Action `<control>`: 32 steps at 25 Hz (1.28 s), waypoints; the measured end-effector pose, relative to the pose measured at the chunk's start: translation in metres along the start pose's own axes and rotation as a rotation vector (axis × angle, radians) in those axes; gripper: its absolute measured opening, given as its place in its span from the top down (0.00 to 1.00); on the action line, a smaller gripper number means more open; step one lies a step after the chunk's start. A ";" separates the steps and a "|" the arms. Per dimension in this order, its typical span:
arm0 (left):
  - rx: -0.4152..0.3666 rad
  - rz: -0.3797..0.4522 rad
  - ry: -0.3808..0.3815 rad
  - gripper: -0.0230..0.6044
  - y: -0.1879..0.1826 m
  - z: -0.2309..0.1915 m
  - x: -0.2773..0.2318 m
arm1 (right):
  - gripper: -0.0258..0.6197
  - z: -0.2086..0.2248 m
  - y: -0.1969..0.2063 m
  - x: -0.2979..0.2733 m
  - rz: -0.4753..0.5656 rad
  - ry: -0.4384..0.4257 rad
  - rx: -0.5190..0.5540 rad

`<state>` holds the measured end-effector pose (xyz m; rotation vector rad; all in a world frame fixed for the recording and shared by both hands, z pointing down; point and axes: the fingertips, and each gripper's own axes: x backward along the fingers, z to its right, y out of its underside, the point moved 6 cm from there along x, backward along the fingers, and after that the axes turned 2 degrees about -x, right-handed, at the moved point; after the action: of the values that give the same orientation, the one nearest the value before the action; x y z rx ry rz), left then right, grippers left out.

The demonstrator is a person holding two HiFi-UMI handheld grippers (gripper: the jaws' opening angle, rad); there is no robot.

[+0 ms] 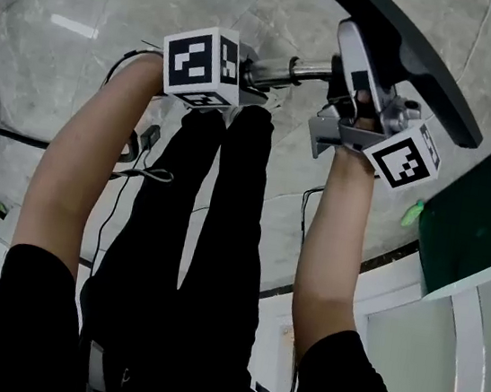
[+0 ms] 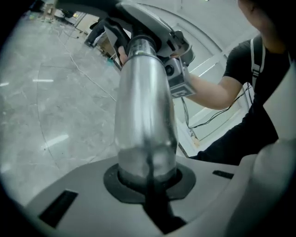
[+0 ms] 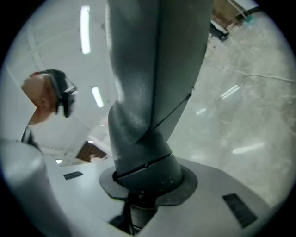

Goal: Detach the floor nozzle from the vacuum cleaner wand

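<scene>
Tech 1: Left gripper [image 2: 148, 185] is doing what?

Tech 2: Its jaws are clamping the metal wand [image 2: 145, 102], bracing it. The right gripper [image 3: 143, 185] is pinching the neck of the floor nozzle [image 1: 412, 42], raised and still joined, likely for pulling them apart

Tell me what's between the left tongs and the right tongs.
A short stretch of silver wand, meeting the nozzle neck; nothing else. The head view shows it, left tongs on the wand, right tongs on the neck.
</scene>
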<state>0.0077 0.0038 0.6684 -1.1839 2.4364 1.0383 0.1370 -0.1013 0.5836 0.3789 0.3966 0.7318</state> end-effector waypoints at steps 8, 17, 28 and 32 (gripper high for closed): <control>-0.042 -0.141 -0.314 0.87 0.004 -0.038 -0.023 | 0.78 0.057 0.002 0.017 0.052 0.544 -0.296; -0.023 -0.227 -0.380 0.87 0.025 -0.052 -0.027 | 0.78 0.081 -0.009 0.016 0.032 0.494 -0.114; 0.027 -0.232 -0.572 0.87 0.065 -0.098 -0.057 | 0.78 0.085 -0.022 0.021 0.045 0.330 -0.020; -0.008 -0.178 -0.663 0.87 0.068 -0.125 -0.074 | 0.78 0.085 -0.002 0.017 -0.021 0.270 0.031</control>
<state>0.0146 -0.0104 0.8274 -0.8532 1.7831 1.1544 0.1900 -0.1074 0.6516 0.3054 0.6657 0.7594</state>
